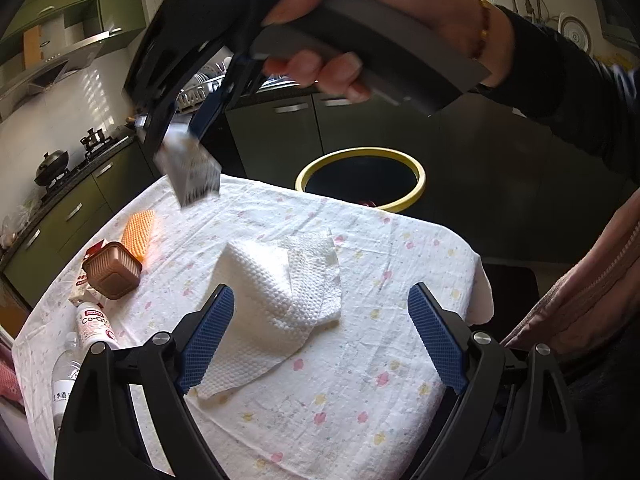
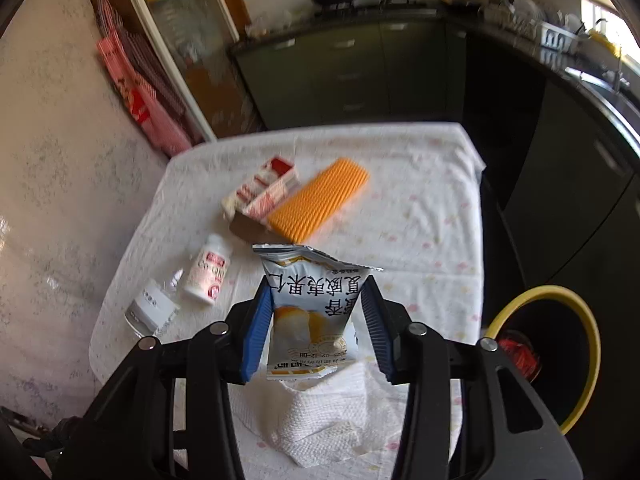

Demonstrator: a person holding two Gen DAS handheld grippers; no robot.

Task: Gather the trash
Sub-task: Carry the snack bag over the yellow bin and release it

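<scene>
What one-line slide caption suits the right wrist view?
Right gripper holds a snack packet above the table, yellow-rimmed bin to its right.

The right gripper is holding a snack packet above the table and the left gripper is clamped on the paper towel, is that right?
Not quite. The left wrist view shows the left gripper open, fingers either side of the paper towel. The right gripper does hold the snack packet above the table.

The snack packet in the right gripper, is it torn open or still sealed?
Torn open. The snack packet, clamped in the right gripper, has a ragged, gaping top edge. Whether anything is left inside cannot be told.
</scene>
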